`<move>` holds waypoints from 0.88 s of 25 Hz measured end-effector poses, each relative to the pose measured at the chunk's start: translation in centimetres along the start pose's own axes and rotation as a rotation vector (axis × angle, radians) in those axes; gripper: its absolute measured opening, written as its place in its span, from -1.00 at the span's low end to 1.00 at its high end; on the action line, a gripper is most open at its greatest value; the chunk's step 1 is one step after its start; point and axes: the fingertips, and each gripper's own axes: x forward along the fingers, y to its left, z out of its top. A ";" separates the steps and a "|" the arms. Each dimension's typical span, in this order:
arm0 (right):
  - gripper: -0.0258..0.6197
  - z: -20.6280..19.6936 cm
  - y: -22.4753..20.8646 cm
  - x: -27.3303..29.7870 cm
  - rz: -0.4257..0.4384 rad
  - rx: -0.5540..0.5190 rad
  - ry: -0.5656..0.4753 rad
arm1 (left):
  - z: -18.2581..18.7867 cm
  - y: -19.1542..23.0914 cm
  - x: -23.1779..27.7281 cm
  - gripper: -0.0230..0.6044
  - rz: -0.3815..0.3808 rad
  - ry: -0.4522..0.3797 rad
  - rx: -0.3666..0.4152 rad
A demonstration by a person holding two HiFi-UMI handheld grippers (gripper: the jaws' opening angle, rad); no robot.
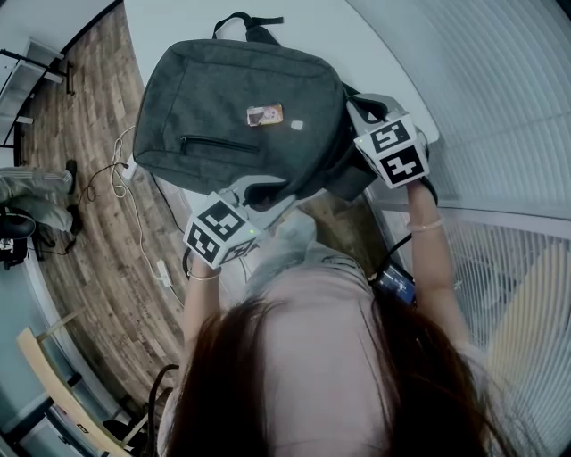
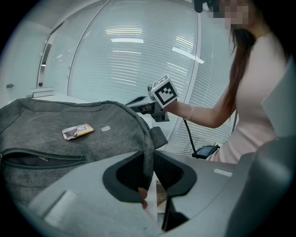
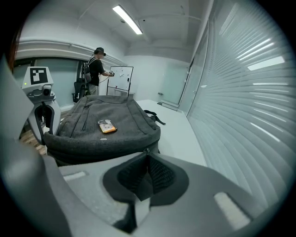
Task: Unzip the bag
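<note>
A grey backpack [image 1: 241, 98] lies flat on the white table [image 1: 375, 45], with a small orange label [image 1: 265, 114] on its face and a shut front pocket zipper [image 1: 219, 145]. At its near left corner my left gripper [image 1: 268, 192] is shut on the bag's edge. In the left gripper view the grey fabric edge [image 2: 147, 157] runs down between the jaws of the left gripper [image 2: 147, 178]. At the bag's near right corner my right gripper [image 1: 354, 112] is shut. Its tips [image 3: 147, 155] pinch a small dark zipper pull [image 3: 147, 150] on the bag's side [image 3: 106, 139].
White window blinds [image 1: 500, 107] run along the right. Wood floor with loose cables [image 1: 116, 178] lies left of the table. A black strap [image 1: 245, 18] hangs off the bag's far end. A person [image 3: 97, 69] stands far off by a whiteboard [image 3: 121, 78].
</note>
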 end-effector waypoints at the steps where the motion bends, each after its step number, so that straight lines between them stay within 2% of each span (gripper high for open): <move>1: -0.88 0.0 -0.1 0.1 0.005 -0.005 0.002 | 0.0 0.0 0.0 -0.66 -0.007 0.001 -0.004; 7: -0.88 0.1 -0.6 0.6 0.022 -0.038 0.007 | -0.2 -0.1 0.2 -0.66 -0.043 0.032 -0.019; 22: -0.88 0.7 -2.1 2.4 0.052 -0.057 0.004 | -0.5 -0.1 0.7 -0.66 -0.064 0.080 -0.016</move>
